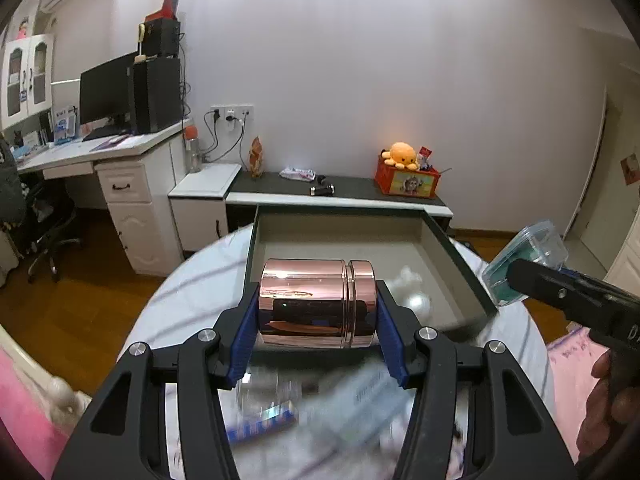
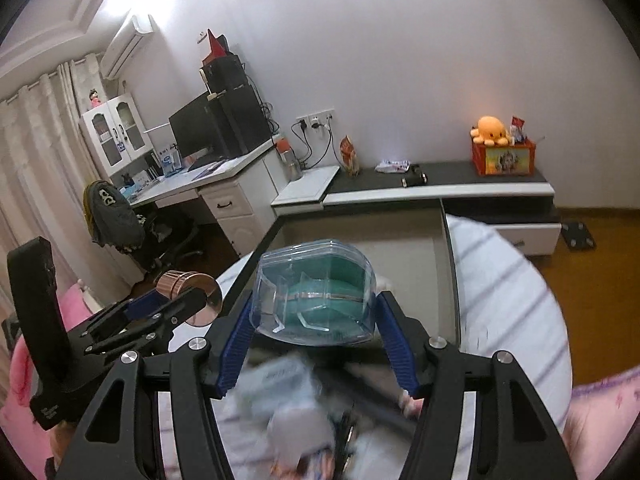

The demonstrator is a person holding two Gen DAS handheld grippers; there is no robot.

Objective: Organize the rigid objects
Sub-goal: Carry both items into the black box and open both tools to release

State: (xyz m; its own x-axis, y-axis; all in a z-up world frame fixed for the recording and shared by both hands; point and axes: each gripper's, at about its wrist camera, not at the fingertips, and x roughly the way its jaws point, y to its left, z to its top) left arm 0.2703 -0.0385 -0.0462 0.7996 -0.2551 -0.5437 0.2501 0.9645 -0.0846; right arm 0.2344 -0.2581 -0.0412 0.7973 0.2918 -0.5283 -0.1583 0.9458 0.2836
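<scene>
Left tongs (image 1: 318, 312) level, pointing forward, pinching a copper tin (image 1: 318, 303) that lies sideways between the blue pads (image 1: 246, 334), lid end to the right. Tin is held in the air just above the near edge of an open box (image 1: 460, 264), which sits on a round striped table (image 1: 192, 280). Right wrist view shows the same tin (image 2: 188, 294) end-on at left, with the left tongs (image 2: 168, 304) angled up toward the box.

Right tongs (image 2: 316, 308) also level and forward, pinching a clear plastic case (image 2: 316, 294) with green contents; pads (image 2: 234, 344) press its two sides. Case hangs over the near part of the box (image 2: 448, 240), not touching it. From the left wrist view the case (image 1: 524, 264) and right tongs (image 1: 520, 276) sit at the box's right wall, a hand (image 1: 612, 400) gripping the handle at the frame's lower right.

Blurred clutter (image 2: 296, 400) lies on the table below both tongs; items cannot be told apart. Box interior looks grey, with a whitish blurred thing (image 1: 412, 280) inside.
</scene>
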